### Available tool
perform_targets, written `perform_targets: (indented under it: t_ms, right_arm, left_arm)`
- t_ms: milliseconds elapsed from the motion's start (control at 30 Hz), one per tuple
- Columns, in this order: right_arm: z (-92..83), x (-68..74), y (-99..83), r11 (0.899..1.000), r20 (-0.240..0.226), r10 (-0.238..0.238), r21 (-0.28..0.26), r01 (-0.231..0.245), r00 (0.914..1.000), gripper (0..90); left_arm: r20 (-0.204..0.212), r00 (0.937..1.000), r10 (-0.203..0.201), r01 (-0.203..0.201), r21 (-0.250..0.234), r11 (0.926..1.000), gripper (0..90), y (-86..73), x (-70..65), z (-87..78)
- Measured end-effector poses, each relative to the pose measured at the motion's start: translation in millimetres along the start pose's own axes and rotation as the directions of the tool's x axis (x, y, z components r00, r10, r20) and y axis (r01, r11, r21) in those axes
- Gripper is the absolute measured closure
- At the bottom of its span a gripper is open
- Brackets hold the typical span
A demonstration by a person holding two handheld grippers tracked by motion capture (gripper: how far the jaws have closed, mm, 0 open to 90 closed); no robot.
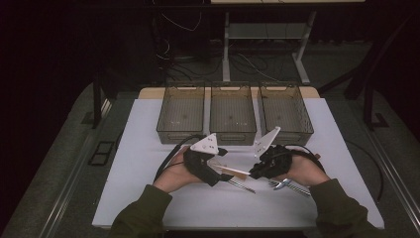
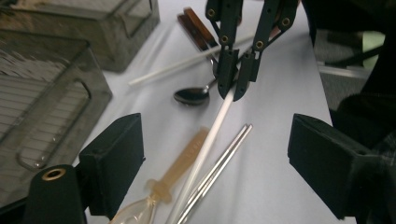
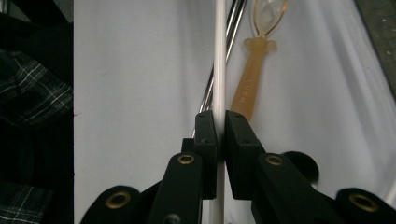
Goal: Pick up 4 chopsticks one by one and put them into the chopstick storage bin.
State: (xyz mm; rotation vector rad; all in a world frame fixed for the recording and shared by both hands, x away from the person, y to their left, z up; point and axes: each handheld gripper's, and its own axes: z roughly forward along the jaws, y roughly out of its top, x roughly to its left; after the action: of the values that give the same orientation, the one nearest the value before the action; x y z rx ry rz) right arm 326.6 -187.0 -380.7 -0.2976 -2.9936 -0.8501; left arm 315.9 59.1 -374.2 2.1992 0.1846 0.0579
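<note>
Clamped together, the right gripper's (image 3: 220, 140) jaws are pinching a white chopstick (image 3: 219, 56), while the left gripper's (image 2: 215, 158) jaws are standing wide apart on either side of the stick without touching it. No earlier picture bears on their motion. In the high view the chopstick (image 1: 233, 170) is running from about 9 to 3 o'clock between the two grippers, just above the white table (image 1: 148, 198). Under it are lying an amber spoon (image 2: 187, 158) and a steel chopstick (image 2: 219, 168), roughly parallel. A metal spoon (image 2: 191, 95) is lying farther off, toward 12 o'clock.
</note>
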Motion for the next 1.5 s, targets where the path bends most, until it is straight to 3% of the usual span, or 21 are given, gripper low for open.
perform_targets:
  t_ms: [300, 467, 600, 867, 1233, 1500]
  right_arm:
    - [11.4, 10.0, 9.6, 0.998, -0.022, -0.058, 0.028, 0.058, 0.9981, 84.5]
    - [13.5, 15.6, 13.2, 0.996, -0.032, -0.08, 0.03, 0.081, 0.9963, 84.5]
    - [14.6, 19.0, 16.0, 0.995, -0.026, -0.086, 0.044, 0.087, 0.996, 84.5]
    - [16.0, 21.7, 17.9, 0.994, -0.019, -0.085, 0.062, 0.086, 0.9962, 84.5]
    - [17.9, 24.8, 21.0, 0.992, -0.015, -0.101, 0.081, 0.102, 0.9948, 84.5]
    - [18.6, 25.6, 21.9, 0.988, -0.029, -0.125, 0.084, 0.127, 0.9917, 84.4]
  left_arm:
    - [0.054, 0.9985, 0.01, -0.014, 0.074, 0.9972, 33.5, -8.1, -8.9, 14.4]
    - [0.062, 0.9966, 0.054, -0.062, 0.135, 0.9889, 42.4, -9.6, -13.3, 22.0]
    - [0.073, 0.9966, 0.037, -0.049, 0.168, 0.9846, 53.5, -10.5, -13.5, 25.9]
    - [0.063, 0.998, 0.013, -0.025, 0.195, 0.9804, 65.6, -12.6, -14.9, 32.2]
    - [0.052, 0.9981, 0.033, -0.044, 0.223, 0.9739, 76.9, -12.8, -13.6, 34.6]
    - [0.089, 0.9951, 0.041, -0.061, 0.232, 0.9708, 81.1, -14.0, -15.2, 36.0]
